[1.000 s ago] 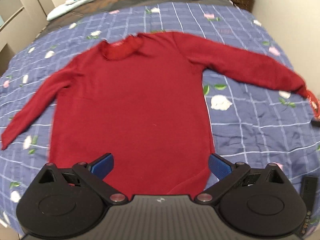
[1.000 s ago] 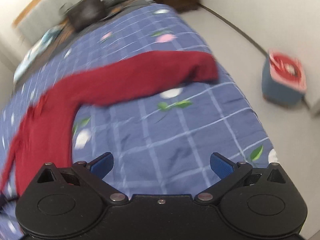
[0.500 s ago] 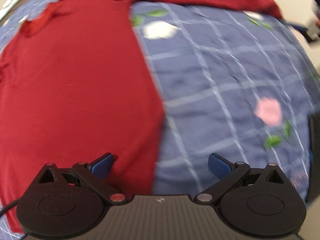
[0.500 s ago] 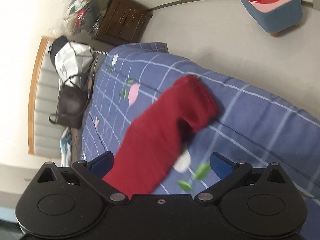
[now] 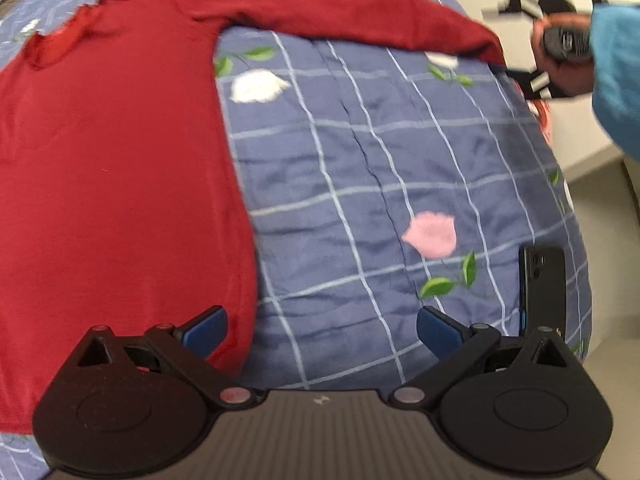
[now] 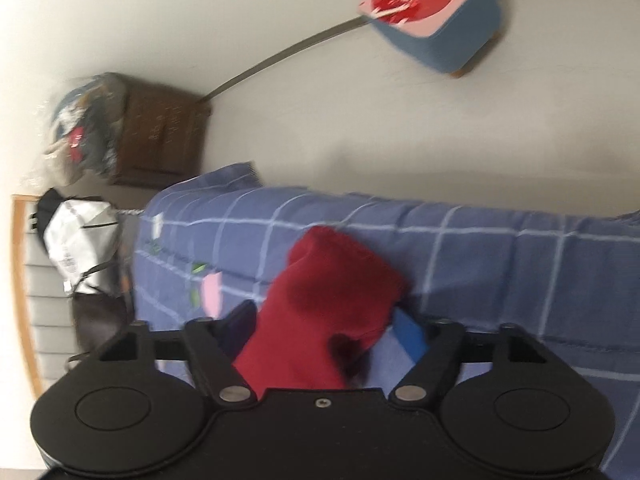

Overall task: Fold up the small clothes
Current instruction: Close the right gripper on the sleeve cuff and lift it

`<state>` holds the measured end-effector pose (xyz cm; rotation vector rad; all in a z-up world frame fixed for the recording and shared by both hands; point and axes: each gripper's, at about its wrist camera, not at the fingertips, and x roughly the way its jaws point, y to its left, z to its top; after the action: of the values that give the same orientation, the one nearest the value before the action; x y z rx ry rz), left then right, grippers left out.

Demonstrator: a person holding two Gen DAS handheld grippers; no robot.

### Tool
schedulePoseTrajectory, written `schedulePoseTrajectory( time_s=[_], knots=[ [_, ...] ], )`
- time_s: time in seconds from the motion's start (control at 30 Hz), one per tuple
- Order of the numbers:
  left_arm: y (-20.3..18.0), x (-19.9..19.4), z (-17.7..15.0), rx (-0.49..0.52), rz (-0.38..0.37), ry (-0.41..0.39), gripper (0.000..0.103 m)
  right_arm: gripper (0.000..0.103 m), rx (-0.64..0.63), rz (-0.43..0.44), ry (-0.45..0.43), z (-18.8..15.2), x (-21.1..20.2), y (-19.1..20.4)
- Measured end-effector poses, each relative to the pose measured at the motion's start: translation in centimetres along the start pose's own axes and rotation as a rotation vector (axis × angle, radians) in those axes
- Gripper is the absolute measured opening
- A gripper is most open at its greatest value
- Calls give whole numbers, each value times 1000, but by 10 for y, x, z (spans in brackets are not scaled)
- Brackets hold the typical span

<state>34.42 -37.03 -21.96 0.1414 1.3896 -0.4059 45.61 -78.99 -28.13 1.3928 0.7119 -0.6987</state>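
A red long-sleeved sweater (image 5: 120,168) lies flat on the blue checked bedspread (image 5: 360,168). Its right sleeve (image 5: 340,12) stretches toward the bed's right edge. My left gripper (image 5: 320,330) hangs open over the sweater's lower right hem corner, its left finger above the red cloth and its right finger above the bedspread. In the right wrist view the sleeve cuff (image 6: 340,280) fills the gap between the narrowed jaws of my right gripper (image 6: 324,328), which is shut on it. That right gripper (image 5: 516,72) also shows at the cuff, held by a hand in a blue sleeve (image 5: 616,68).
A black phone (image 5: 542,292) lies on the bedspread near the right edge, just beyond my left gripper's right finger. On the floor past the bed stand a blue stool (image 6: 432,20) with a red picture and a brown nightstand (image 6: 160,140). Bags (image 6: 80,248) sit by the headboard.
My right gripper moved onto the sleeve cuff and its jaws closed in around it. The left gripper shifted right to the sweater's lower right hem and stayed open.
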Motion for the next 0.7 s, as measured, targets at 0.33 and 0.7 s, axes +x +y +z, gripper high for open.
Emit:
schedulePoseTrajectory(
  time_s=[0.33,0.7],
  knots=[
    [55,-53,-3,-228,141,-62,103,9,-402,-45,-93,-16,-37,64],
    [131,-117,-33,-439,261,-105,103,9,-1118,93,-187,-118,-106,196]
  ],
)
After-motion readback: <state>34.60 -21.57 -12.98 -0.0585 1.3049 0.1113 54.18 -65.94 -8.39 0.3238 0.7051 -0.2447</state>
